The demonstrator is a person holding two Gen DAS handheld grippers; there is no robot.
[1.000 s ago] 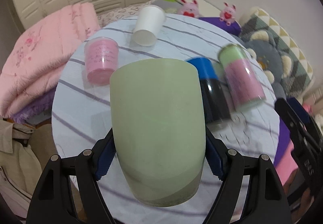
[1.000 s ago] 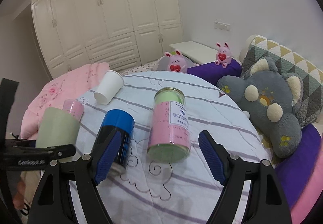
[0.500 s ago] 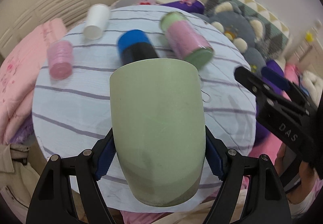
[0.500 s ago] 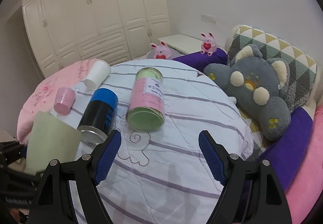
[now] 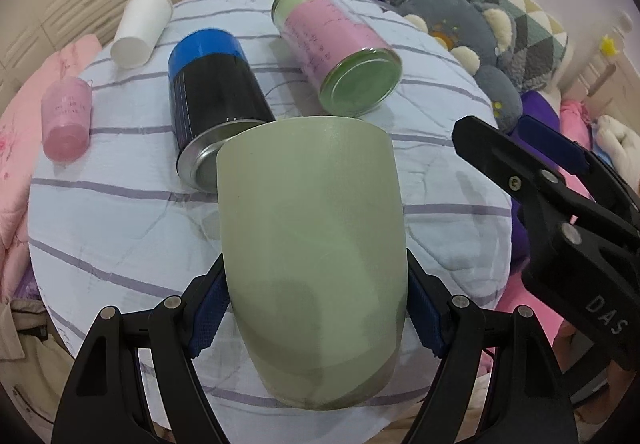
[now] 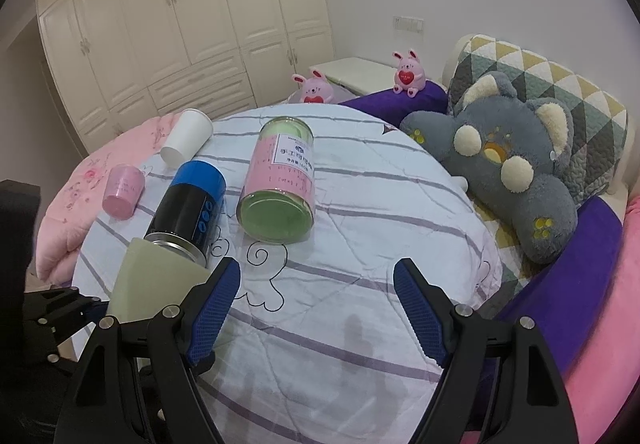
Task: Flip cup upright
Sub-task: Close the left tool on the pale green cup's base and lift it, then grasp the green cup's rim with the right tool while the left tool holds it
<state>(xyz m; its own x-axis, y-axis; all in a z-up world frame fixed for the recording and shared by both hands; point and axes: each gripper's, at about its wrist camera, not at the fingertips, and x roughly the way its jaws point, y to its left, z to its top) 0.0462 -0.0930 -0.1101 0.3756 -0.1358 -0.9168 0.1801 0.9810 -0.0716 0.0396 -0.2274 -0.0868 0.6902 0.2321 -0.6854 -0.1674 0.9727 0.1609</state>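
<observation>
My left gripper (image 5: 316, 308) is shut on a pale green cup (image 5: 312, 244), held above the near part of the round striped table (image 5: 120, 211), its wide end pointing away from the camera. The cup also shows at the lower left of the right wrist view (image 6: 152, 280). My right gripper (image 6: 316, 308) is open and empty over the table's near edge; it appears at the right of the left wrist view (image 5: 560, 195).
Lying on the table are a black and blue can (image 5: 212, 103), a pink and green jar (image 5: 336, 51), a white paper cup (image 5: 140, 27) and a small pink cup (image 5: 66, 115). A grey plush toy (image 6: 508, 163) and pillows lie to the right.
My left gripper with the green cup has swung round and drawn back toward the near edge. The right gripper has also drawn back; the cans now look farther off.
</observation>
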